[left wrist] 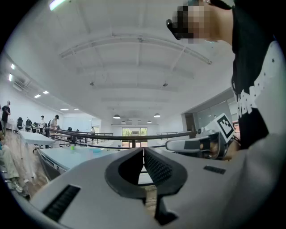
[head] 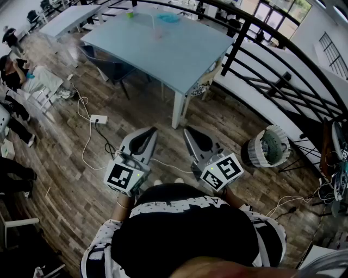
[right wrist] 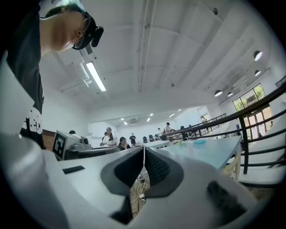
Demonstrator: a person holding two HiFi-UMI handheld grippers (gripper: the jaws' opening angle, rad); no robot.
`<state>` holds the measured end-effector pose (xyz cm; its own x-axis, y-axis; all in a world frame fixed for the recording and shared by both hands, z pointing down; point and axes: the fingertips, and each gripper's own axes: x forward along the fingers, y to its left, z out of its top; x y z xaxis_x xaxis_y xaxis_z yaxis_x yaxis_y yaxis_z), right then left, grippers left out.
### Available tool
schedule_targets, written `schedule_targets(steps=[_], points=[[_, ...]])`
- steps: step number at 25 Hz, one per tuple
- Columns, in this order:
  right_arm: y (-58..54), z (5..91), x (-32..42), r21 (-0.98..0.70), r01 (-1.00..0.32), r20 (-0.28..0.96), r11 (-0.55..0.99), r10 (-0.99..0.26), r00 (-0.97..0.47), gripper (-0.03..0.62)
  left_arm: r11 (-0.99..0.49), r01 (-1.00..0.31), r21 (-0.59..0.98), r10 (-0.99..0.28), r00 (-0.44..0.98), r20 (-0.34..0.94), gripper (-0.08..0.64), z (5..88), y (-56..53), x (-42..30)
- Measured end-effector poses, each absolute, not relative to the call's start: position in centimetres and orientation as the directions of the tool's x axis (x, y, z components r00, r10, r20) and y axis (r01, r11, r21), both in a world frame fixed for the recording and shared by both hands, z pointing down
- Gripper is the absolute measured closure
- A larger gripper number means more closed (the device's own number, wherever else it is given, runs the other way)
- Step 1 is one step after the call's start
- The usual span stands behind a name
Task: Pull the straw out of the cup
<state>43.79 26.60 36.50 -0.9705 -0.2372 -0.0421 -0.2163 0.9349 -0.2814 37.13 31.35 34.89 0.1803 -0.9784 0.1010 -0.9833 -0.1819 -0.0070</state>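
Note:
A clear cup with a straw (head: 157,30) stands far off on the pale blue table (head: 179,54), blurred and small. A blue dish (head: 168,17) and a small green object (head: 130,14) lie beyond it. Both grippers are held close to my body over the wooden floor, well short of the table. The left gripper (head: 152,131) has its jaws together with nothing between them, as its own view confirms (left wrist: 143,150). The right gripper (head: 186,130) is likewise shut and empty (right wrist: 144,148). Each gripper view shows the other gripper alongside.
A floor fan (head: 266,146) stands at the right by a black railing (head: 283,76). A power strip (head: 98,118) with white cables lies on the floor to the left. A dark chair (head: 111,68) sits under the table. People sit at the far left.

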Motion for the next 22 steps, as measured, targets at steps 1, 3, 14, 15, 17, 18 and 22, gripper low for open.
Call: schedule_targets(steps=[1,3,14,15,17,18,22], points=[[26.5,36.4,43.9,-0.282,-0.214,-0.043,0.935,-0.235,-0.971,0.563,-0.180,-0.984,-0.008,-0.979,0.178,0.103,0.545,34.9,31.2,37.3],[26.2,36.4,44.1,-0.283,-0.210,-0.044,0.936,-0.231,-0.972,0.563,-0.175,-0.985,-0.008,-0.979,0.173,0.107,0.545,34.9,31.0,37.5],[25.6,36.5,44.9,-0.297,-0.201,-0.048,0.933,-0.225,-0.973,0.563,-0.157,-0.988,-0.004,-0.983,0.155,0.100,0.545,34.8,30.4,37.8],[25.5,36.6,45.0,-0.303,-0.198,-0.051,0.932,-0.224,-0.973,0.563,-0.157,-0.988,-0.005,-0.982,0.156,0.107,0.545,34.9,30.4,37.9],[25.2,36.7,45.5,-0.315,-0.190,-0.057,0.930,-0.219,-0.974,0.563,-0.159,-0.987,-0.008,-0.980,0.157,0.122,0.545,35.2,30.0,38.5],[25.1,36.8,45.7,-0.319,-0.187,-0.058,0.929,-0.216,-0.975,0.563,-0.160,-0.987,-0.006,-0.979,0.158,0.126,0.545,35.3,29.8,38.7],[24.5,37.1,46.7,-0.322,-0.191,-0.053,0.927,-0.219,-0.974,0.563,-0.168,-0.986,0.002,-0.978,0.166,0.127,0.545,35.6,29.0,39.8]])
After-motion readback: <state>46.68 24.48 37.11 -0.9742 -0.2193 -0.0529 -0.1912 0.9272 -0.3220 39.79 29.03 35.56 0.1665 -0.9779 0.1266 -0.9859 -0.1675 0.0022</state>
